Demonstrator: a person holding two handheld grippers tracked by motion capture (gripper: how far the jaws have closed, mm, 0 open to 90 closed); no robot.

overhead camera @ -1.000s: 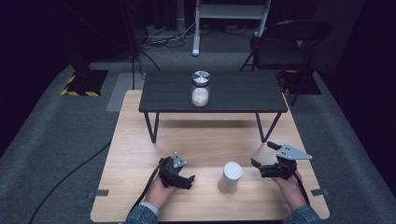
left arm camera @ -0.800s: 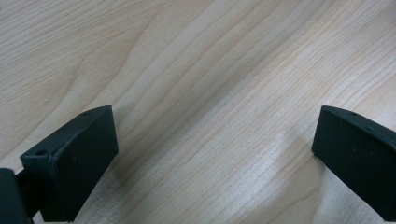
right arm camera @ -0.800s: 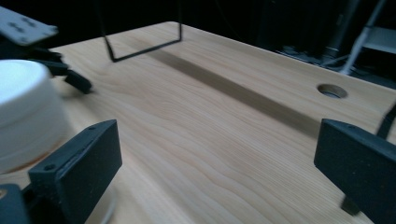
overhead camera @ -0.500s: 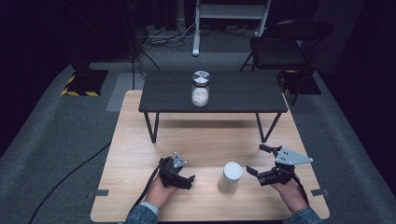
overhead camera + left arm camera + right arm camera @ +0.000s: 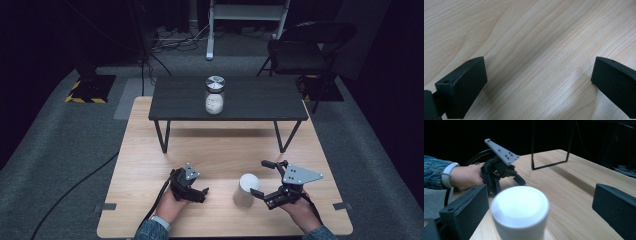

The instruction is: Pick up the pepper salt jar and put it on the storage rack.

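L gripper (image 5: 199, 194): jaws apart, over bare counter (image 5: 220, 150).
R gripper (image 5: 263, 180): jaws apart, white cylinder (image 5: 246, 190) just left.

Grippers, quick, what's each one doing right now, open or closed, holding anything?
Left gripper: open, holding nothing, low over the wooden table.
Right gripper: open, holding nothing, jaws on either side of the white cup.

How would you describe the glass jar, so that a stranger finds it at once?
A small black table stands on the far half of the wooden table. Near its middle stands the glass jar, upright. Unlike the white cylinder between the grippers, it is clear, with a silver lid and white contents.
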